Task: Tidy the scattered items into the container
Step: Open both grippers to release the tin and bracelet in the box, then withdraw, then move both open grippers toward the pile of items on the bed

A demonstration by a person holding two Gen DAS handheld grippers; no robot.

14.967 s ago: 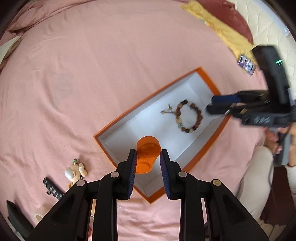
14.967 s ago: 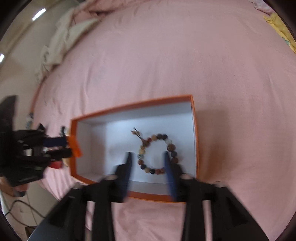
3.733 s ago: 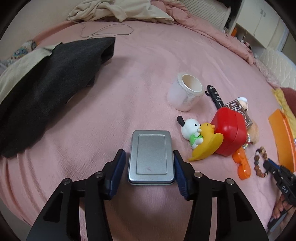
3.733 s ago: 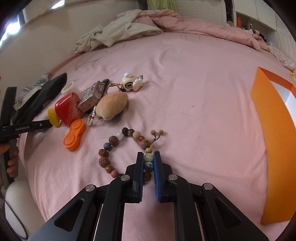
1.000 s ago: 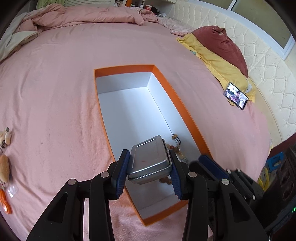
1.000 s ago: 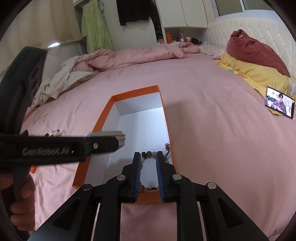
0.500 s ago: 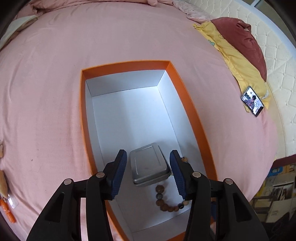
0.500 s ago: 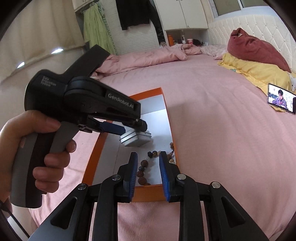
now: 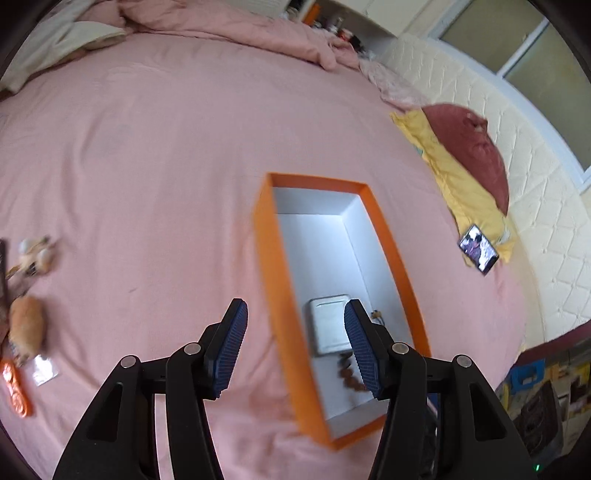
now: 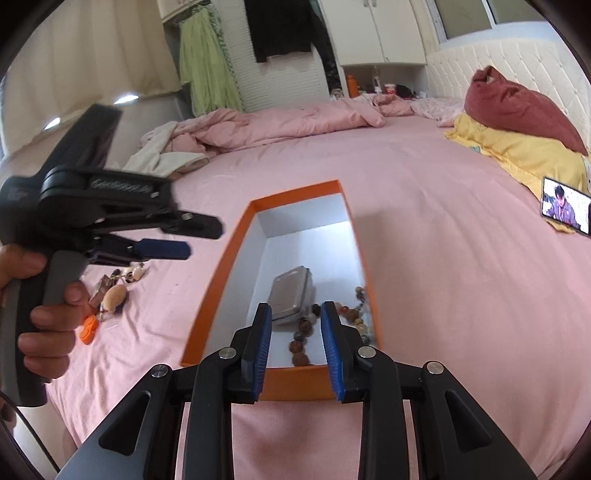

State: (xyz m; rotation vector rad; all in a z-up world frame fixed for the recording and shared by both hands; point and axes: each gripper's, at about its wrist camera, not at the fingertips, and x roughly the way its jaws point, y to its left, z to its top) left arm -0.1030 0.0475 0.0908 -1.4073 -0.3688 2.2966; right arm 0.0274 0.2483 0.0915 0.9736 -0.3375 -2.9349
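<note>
Tin (image 10: pixel 291 295) and bracelet (image 10: pixel 325 325) in orange box (image 10: pixel 218 291) | left gripper (image 9: pixel 293 347) just opening, empty | right gripper (image 10: pixel 295 343) just opening, empty, near box end

Soft daylight fills the room, coming from windows (image 10: pixel 480 14) above the padded headboard. The pink bed (image 9: pixel 147 166) is evenly lit with only faint shadows. The white inside of the orange box (image 9: pixel 280 295) is bright, almost glaring. Both round fisheye views bend lines and darken to black at the corners. The left wrist view is smeared by motion blur; the left tool (image 10: pixel 173 236) appears blurred in the right wrist view.
</note>
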